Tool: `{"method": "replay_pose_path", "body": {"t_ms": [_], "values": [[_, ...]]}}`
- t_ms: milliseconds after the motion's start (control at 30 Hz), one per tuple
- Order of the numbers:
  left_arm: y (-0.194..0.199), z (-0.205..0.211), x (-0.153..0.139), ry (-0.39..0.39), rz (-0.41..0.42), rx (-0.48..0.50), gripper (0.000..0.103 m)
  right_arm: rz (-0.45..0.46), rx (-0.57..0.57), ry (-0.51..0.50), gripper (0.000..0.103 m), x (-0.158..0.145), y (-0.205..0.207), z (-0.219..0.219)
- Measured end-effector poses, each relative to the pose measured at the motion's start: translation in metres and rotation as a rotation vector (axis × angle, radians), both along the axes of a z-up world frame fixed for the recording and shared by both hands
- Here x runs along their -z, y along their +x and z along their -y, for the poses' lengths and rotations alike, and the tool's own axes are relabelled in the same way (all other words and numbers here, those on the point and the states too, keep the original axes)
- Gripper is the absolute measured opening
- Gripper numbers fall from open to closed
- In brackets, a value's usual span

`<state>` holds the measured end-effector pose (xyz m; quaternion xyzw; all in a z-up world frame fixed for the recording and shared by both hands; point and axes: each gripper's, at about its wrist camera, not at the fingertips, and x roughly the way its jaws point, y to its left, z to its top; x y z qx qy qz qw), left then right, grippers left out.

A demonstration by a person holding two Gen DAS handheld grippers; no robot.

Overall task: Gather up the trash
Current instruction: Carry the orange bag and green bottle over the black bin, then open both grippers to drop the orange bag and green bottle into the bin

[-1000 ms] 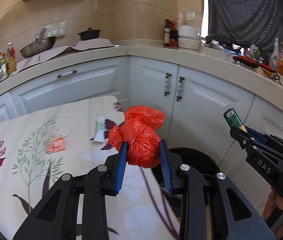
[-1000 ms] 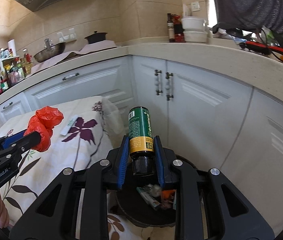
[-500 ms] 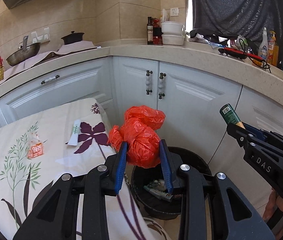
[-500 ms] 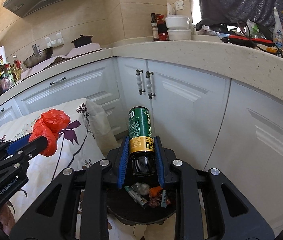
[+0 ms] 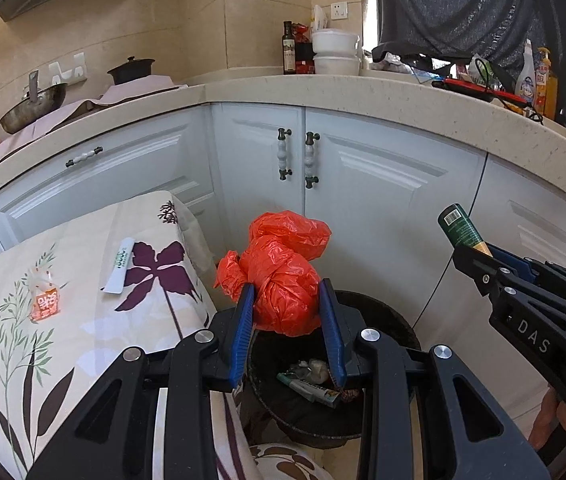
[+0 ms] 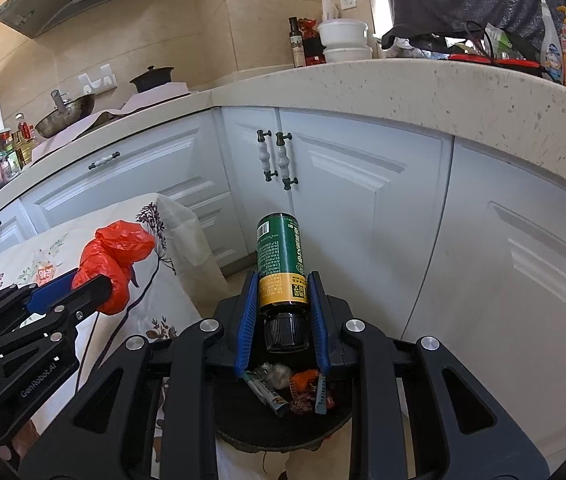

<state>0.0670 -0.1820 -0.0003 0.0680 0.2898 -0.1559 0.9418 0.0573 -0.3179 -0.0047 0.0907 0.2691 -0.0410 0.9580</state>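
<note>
My left gripper (image 5: 287,308) clamps a crumpled red plastic bag (image 5: 283,276) between its blue pads. My right gripper (image 6: 281,308) pinches a green bottle (image 6: 281,264), cap toward me. Below both sets of fingertips sits the black trash bin (image 5: 383,316), holding what look like wrappers (image 6: 295,390).

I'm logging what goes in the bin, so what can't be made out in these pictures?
- Trash bin, both views: gripper frames cover most of its rim and floor, so its contents are only partly seen.
- Red plastic bag: knotted shut; contents hidden.
- Green bottle: label print too small to read; empty or full, unclear.
- White packet on the table, left view: text too small.
</note>
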Motion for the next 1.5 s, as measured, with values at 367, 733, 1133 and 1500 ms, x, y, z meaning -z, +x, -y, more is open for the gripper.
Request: {"method": "replay_pose_path", "body": {"t_ms": [367,733,1133,1500], "values": [[0.017,0.014,0.016,0.011,-0.038,0.001,0.033,-0.031,0.013,0.014,0.024,0.012,0.018,0.007],[0.036,0.023,0.03,0.013,-0.068,-0.013,0.034,-0.046,0.015,0.017,0.024,0.026,0.037,0.006],[0.041,0.011,0.025,-0.031,-0.077,-0.041,0.06,-0.032,0.053,0.013,0.047,0.023,0.037,0.01],[0.039,-0.028,0.007,-0.032,-0.042,-0.113,0.072,0.005,0.05,0.0,0.075,0.006,0.038,-0.01]]}}
